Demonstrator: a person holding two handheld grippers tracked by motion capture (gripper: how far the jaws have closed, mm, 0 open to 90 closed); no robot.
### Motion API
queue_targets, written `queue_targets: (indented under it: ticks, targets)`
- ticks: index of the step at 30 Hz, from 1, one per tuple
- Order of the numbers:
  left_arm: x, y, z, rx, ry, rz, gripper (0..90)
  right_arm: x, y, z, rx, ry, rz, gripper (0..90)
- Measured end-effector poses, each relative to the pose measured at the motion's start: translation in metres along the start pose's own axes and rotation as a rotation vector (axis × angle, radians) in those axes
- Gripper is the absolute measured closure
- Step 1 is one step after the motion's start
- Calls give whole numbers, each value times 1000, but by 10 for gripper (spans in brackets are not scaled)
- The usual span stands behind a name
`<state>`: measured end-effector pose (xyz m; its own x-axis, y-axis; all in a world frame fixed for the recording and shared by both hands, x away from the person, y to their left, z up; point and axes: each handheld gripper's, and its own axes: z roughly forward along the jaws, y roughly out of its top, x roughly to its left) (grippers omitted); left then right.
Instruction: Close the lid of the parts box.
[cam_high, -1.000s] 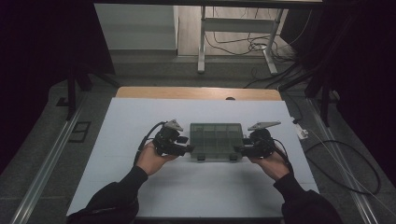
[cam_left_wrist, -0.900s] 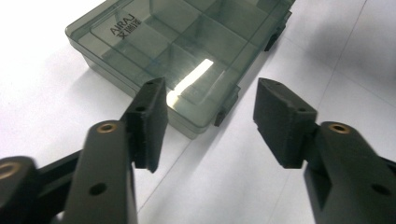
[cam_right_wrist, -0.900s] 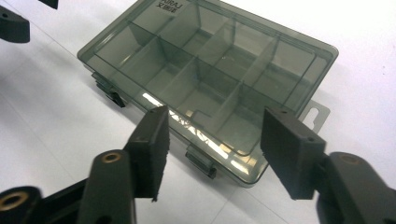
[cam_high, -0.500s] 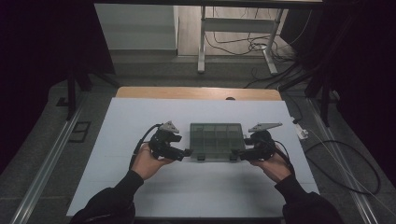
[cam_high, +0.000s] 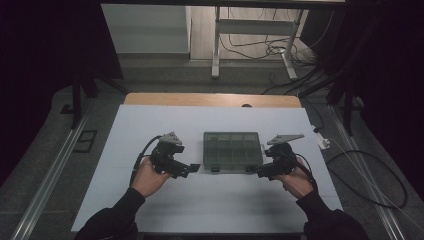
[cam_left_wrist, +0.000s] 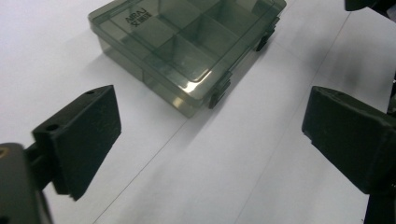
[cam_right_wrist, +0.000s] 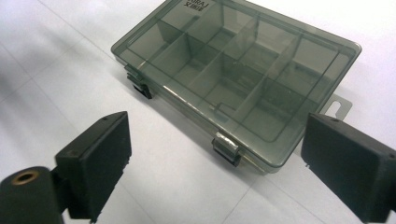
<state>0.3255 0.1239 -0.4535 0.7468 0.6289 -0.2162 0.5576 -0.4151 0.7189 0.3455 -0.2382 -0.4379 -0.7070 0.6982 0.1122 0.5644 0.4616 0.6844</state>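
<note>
Smoky clear compartment box sits flat on the white worktop, about mid-width and a bit nearer the person's edge than the far wooden edge; lid closed, two front latches facing the person, both look snapped down. Compartments look empty as far as the tint lets me tell. Left gripper sits just off the box's near-left corner, jaws wide apart, nothing between them; its own view has the box ahead and off to one side, not between the pads. Right gripper is just off the near-right corner, jaws also spread wide and empty; the right gripper view looks down on the box with the nearer latch roughly centred between the jaws. Neither gripper touches the box, as far as I can tell. Likely step: closing in on the front edge to work the latches or take hold of the box. Risks, judged: box is light and on smooth paper, so a one-sided push would slide or spin it toward the far edge instead of popping a latch; the latches are small, so a wide jaw can slip off or catch the lid rim instead; squeezing the thin lid could flex it; lifting by one corner would tilt it.
</note>
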Motion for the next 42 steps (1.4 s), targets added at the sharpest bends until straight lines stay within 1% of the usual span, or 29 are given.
queue_targets:
  ticks: [6, 9, 17, 24, 32, 42]
  targets:
    - [0, -8, -8, -8, 30, 2, 25, 1, -4, -5, -7, 24, 3, 41]
    - [-1, -12, -12, -11, 50, 10, 20, 2, -6, -9, -14, 34, 9, 32]
    - [-4, -19, -21, -22, 76, 22, 15, 3, -14, -18, -22, 40, 16, 25]
    - [-6, -25, -29, -29, 86, 22, 15, 4, -19, -24, -29, 41, 12, 25]
    - [-8, -33, -38, -34, 102, 26, 16, 5, -25, -31, -30, 32, 9, 24]
    - [-9, -45, -53, -52, 114, 3, 16, 4, -35, -43, -49, 24, 29, 26]
